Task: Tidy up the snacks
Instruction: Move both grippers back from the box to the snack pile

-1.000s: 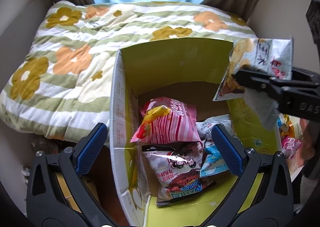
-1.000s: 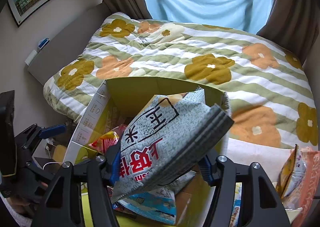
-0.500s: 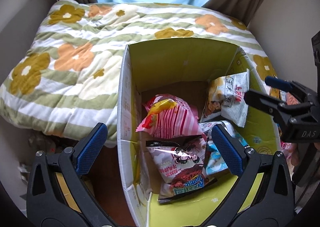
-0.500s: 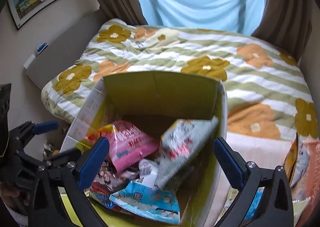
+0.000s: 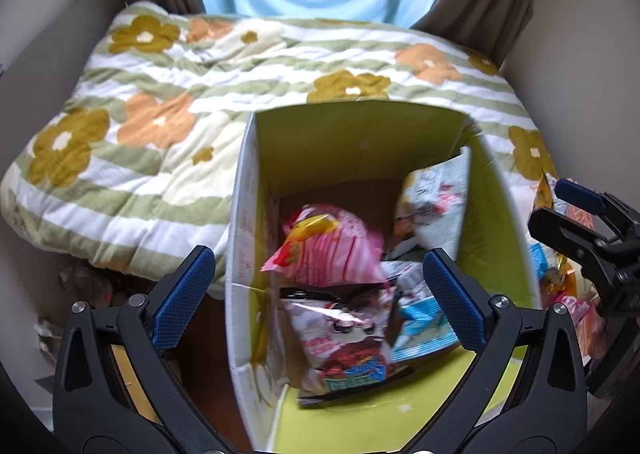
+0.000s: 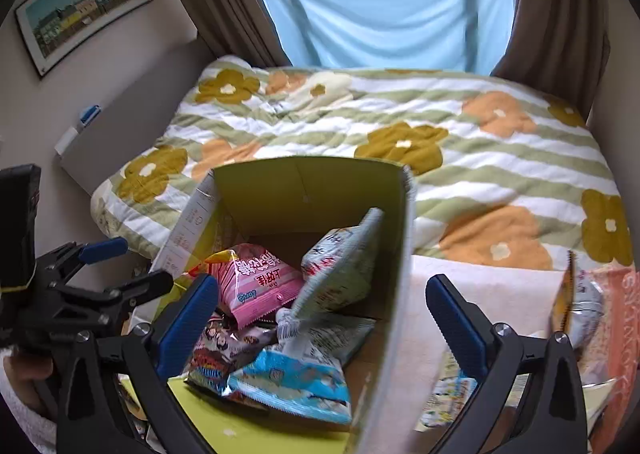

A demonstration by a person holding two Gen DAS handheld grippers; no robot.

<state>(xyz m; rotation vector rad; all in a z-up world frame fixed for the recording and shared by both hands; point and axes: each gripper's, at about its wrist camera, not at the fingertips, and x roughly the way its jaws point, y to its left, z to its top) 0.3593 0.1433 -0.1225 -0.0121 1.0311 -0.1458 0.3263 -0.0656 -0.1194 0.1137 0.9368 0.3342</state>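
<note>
An open cardboard box with a yellow-green inside stands against the bed. In it lie a pink bag, a cartoon-print bag, a blue bag and a grey-white bag leaning on the right wall. My left gripper hangs open above the box's near left corner, holding nothing. My right gripper is wide open and empty over the box's right wall. The grey-white bag stands free below it. The right gripper shows at the right of the box in the left wrist view.
A floral striped quilt covers the bed behind the box. More snack bags lie in a pile to the right of the box. Curtains and a blue cloth hang at the back. A hand in a white sleeve holds the left gripper.
The right gripper opened and let go of the grey-white bag, which dropped into the box against its right wall. The right gripper then drew back to the right. The left gripper barely moved.
</note>
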